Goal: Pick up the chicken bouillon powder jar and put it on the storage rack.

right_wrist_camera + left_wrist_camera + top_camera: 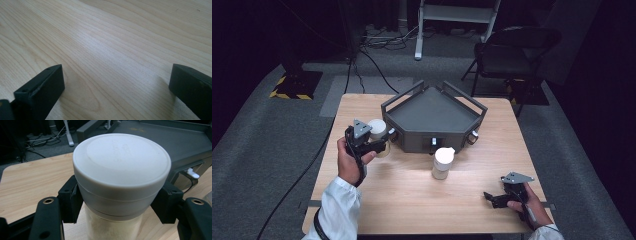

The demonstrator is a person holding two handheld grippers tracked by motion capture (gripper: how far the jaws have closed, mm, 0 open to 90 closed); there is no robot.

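My left gripper (381,145) is shut on a jar (379,133) with a pale grey lid and cream-coloured contents, at the left of the dark tray (432,115). In the left gripper view the jar (120,177) sits between both pads (71,200), gripped just under its lid. A second jar (443,162) of the same kind stands upright on the table (412,200) in front of the tray. My right gripper (492,198) rests low at the front right, open, its jaws wide apart over bare wood (112,50) with nothing between them.
The dark five-sided tray has raised rails and small white latches (193,173) on its front wall. A black chair (512,50) and a white frame leg (419,40) stand beyond the table on grey carpet. Cables (377,45) run across the floor.
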